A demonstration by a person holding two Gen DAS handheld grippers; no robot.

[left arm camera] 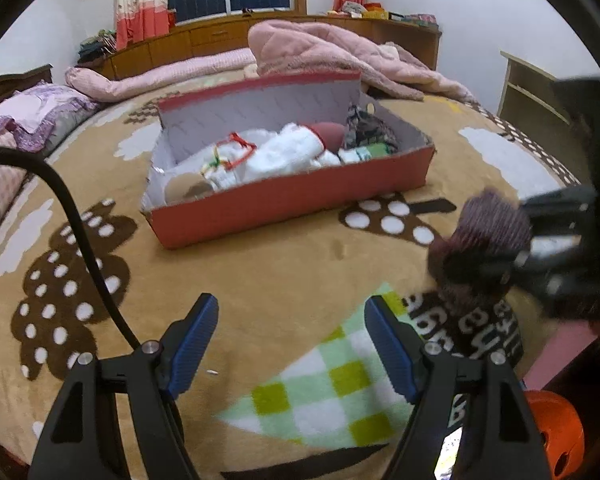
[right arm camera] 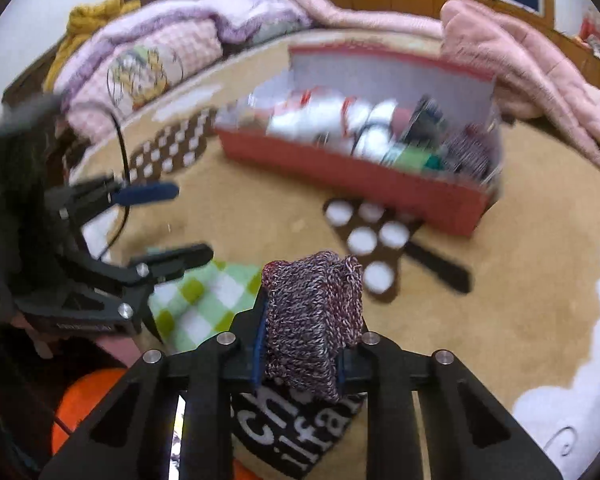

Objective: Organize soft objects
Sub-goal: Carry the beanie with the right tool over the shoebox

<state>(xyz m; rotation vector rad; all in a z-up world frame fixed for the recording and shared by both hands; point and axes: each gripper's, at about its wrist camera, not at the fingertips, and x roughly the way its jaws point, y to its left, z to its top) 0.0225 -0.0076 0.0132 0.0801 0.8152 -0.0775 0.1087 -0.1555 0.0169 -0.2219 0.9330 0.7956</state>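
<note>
A red cardboard box sits on the tan patterned blanket, also in the right wrist view. It holds white socks, a red-rimmed item and dark patterned cloth. My right gripper is shut on a knitted purple-grey rolled sock, held above the blanket in front of the box; it also shows in the left wrist view. My left gripper is open and empty, low over the blanket, left of the right gripper.
A pink quilt is heaped behind the box. Pillows lie at the left. A wooden cabinet runs under the window. An orange ball lies at the bed's near edge. A black cable crosses the left.
</note>
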